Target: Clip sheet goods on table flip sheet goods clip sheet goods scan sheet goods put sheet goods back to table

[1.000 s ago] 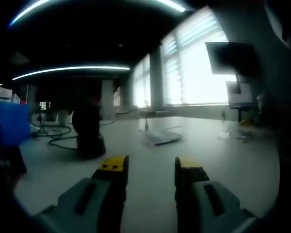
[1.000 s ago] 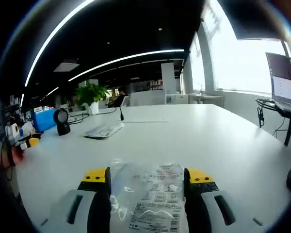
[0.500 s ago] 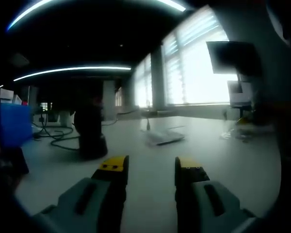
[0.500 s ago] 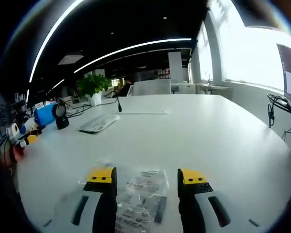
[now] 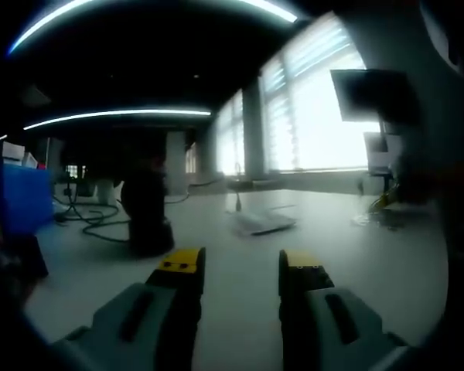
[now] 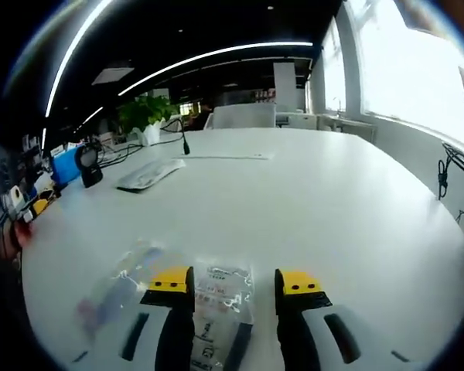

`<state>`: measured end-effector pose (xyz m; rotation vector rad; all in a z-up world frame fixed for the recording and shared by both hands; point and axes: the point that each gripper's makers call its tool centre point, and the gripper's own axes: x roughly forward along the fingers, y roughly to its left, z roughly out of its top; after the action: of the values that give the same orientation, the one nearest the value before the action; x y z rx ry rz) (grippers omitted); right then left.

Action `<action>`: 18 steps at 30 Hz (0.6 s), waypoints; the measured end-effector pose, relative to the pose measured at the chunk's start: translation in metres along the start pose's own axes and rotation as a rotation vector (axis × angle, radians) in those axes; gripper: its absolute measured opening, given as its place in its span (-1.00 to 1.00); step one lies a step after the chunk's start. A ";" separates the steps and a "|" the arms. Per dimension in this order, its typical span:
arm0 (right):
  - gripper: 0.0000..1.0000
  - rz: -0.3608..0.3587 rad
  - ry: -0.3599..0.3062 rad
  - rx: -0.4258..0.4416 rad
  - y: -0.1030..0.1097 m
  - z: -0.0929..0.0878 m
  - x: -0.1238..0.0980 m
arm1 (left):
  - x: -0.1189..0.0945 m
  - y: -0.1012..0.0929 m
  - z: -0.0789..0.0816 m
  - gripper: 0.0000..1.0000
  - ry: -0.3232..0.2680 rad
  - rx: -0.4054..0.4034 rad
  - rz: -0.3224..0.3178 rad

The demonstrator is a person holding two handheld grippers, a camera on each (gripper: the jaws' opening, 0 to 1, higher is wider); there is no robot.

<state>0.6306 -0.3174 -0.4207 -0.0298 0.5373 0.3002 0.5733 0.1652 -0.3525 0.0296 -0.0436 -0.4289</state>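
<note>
The right gripper (image 6: 232, 280) has its jaws spread to either side of the sheet goods (image 6: 220, 297) — a clear printed packet lying flat on the white table (image 6: 340, 209). The left gripper (image 5: 238, 263) hovers spread and empty above the table, near a dark scanner (image 5: 145, 212). The slick film could slide or buckle if pinched at its edge — a second clear packet (image 6: 116, 286) just beside it might get caught too

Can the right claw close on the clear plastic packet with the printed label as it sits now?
Probably yes. The right claw is open with the clear plastic packet with the printed label lying between its jaws on the white table, nothing in between.
</note>
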 end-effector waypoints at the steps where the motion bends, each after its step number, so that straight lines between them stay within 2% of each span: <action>1: -0.30 0.005 0.013 0.003 0.001 -0.002 0.000 | 0.000 0.000 0.000 -0.39 0.000 0.001 0.001; 3: -0.29 0.025 0.011 0.050 0.004 -0.001 -0.001 | 0.000 0.001 0.000 -0.39 -0.001 0.000 0.002; 7: -0.43 -0.017 0.022 -0.002 -0.001 -0.003 0.000 | 0.000 0.001 0.001 -0.39 -0.004 -0.002 0.003; 13: -0.44 -0.012 0.073 -0.049 0.000 -0.004 0.000 | 0.000 0.000 0.000 -0.39 0.000 -0.002 -0.001; 18: -0.46 -0.023 0.083 -0.076 0.000 -0.004 0.000 | 0.000 0.000 0.000 -0.39 0.001 -0.003 -0.001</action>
<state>0.6285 -0.3180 -0.4244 -0.1222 0.6074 0.2982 0.5736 0.1653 -0.3522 0.0265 -0.0418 -0.4303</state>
